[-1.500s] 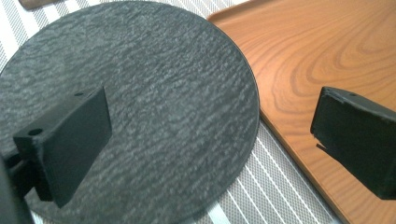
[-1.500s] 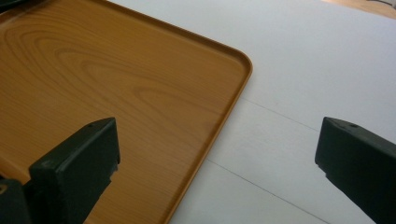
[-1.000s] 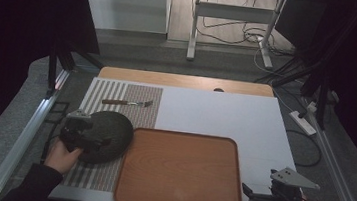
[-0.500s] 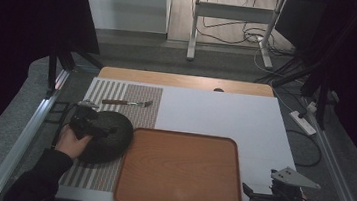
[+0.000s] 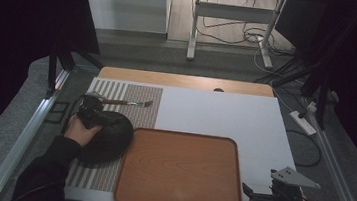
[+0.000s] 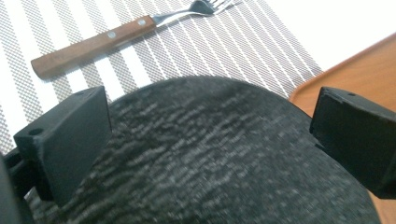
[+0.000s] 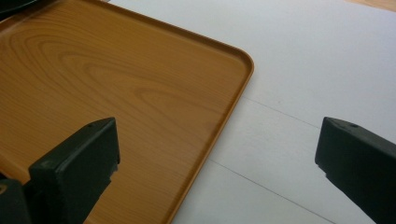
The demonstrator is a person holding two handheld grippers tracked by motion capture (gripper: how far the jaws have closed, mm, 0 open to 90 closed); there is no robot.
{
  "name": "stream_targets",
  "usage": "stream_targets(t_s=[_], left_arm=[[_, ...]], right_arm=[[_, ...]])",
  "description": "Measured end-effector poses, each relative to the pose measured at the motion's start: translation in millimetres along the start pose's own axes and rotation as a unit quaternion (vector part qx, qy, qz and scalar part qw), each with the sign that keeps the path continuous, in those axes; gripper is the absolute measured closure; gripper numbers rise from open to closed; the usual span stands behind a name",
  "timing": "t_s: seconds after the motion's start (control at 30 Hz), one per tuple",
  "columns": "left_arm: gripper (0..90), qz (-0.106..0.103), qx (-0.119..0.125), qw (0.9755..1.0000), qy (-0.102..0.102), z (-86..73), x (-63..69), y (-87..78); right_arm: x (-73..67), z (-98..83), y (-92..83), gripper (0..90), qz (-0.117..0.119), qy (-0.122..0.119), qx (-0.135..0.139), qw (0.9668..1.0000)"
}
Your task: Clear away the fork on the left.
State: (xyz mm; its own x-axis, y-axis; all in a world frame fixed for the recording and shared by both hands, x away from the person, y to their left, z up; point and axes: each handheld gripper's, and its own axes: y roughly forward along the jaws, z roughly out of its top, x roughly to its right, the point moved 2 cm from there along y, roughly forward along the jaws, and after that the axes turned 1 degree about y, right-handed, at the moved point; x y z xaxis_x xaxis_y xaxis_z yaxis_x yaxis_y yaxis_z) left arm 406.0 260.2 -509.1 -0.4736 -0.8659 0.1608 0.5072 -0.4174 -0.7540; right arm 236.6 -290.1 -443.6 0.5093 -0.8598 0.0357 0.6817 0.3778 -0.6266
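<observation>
The person's left arm wears a dark, near-black long sleeve (image 5: pixel 46 167) that ends at the wrist, leaving the left hand (image 5: pixel 80 131) bare. The left gripper (image 5: pixel 95 117) is a black, blocky tool. In the left gripper view its fingers (image 6: pixel 70 140) are matte black slabs with squared ends and flat inner faces; one has a small round hole near its tip. At the near right, the right gripper (image 5: pixel 252 194) is also black and boxy, with a pale grey three-cornered plate (image 5: pixel 293 177) on top. In the right gripper view its fingers (image 7: pixel 77 163) are the same thick black blocks, with small round holes near the top edges.
</observation>
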Motion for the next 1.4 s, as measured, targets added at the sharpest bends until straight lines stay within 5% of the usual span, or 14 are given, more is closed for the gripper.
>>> stream_targets(t_s=[0.83,1.03,1.3,1.4], left_arm=[[4.9,0.016,-0.038,0.9989,0.023,32.8,-16.1,46.6],[30.9,0.022,-0.044,0.9983,0.029,35.5,-22.3,48.1],[87.4,0.026,-0.049,0.9982,0.022,42.0,-38.6,52.4],[88.7,0.033,-0.049,0.9982,0.011,44.5,-45.2,56.2]], right_arm=[[0.3,-0.1,0.3,0.3,0.001,0.001,-0.001,1.0],[0.2,-0.1,0.1,0.3,0.0,0.0,-0.001,1.0],[0.2,-0.1,0.0,0.3,0.0,0.0,0.0,1.0],[0.3,-0.1,0.1,0.3,0.0,0.0,0.0,1.0]])
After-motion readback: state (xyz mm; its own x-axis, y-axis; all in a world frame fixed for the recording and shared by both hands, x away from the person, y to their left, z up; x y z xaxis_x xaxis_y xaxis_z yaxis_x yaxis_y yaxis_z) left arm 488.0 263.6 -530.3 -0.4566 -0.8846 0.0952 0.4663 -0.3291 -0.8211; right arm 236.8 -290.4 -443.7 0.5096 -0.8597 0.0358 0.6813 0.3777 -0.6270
